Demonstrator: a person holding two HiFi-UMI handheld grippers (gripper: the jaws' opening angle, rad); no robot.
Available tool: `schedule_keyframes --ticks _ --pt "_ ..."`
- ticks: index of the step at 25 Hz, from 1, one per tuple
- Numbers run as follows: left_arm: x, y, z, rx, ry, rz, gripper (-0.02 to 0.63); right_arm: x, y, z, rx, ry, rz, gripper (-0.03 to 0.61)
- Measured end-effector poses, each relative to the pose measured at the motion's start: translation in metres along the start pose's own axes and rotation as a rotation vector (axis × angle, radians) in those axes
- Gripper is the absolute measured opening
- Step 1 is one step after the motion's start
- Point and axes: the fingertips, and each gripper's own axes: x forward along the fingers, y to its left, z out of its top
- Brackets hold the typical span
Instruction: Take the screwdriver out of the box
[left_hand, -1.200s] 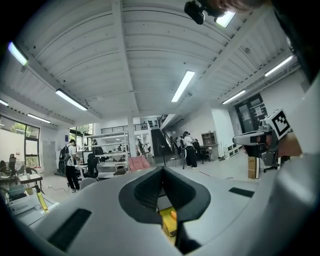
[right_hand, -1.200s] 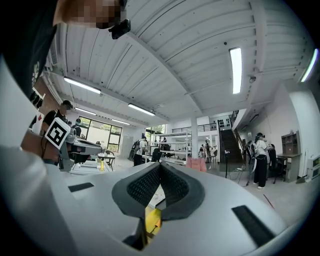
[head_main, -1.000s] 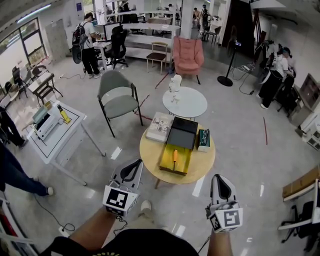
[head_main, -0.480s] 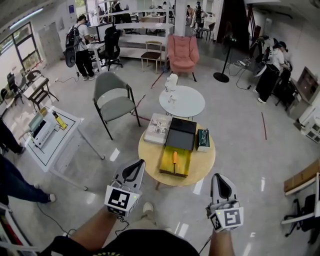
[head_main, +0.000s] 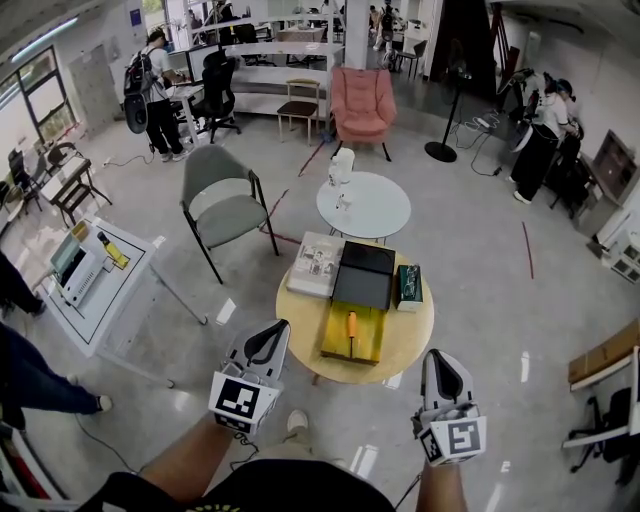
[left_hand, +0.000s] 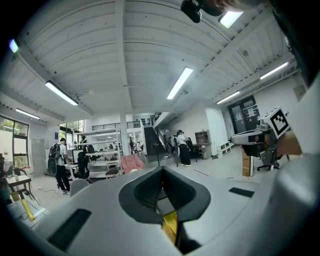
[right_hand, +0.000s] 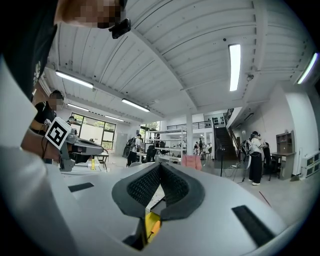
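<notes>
Nothing is done yet: the screwdriver (head_main: 351, 325) lies in the box (head_main: 334, 343) at mid-frame. Lower down, my left gripper (head_main: 266, 338) and right gripper (head_main: 441, 368) are clenched, empty and well short of it.

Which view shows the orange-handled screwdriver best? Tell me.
Head view: the orange-handled screwdriver lies visible in the open yellow box. The right gripper view shows an orange sliver; the left gripper view, only the box.

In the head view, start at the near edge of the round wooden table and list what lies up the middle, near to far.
yellow box holding the screwdriver → black box → white round table → pink armchair
</notes>
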Motion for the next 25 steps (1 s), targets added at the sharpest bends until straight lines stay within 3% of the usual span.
schedule_keyframes --ticks 25 --pt "0.101 0.101 -0.005 -0.01 -0.033 -0.07 0.012 0.13 -0.002 0.015 -0.044 0.032 -0.082 0.015"
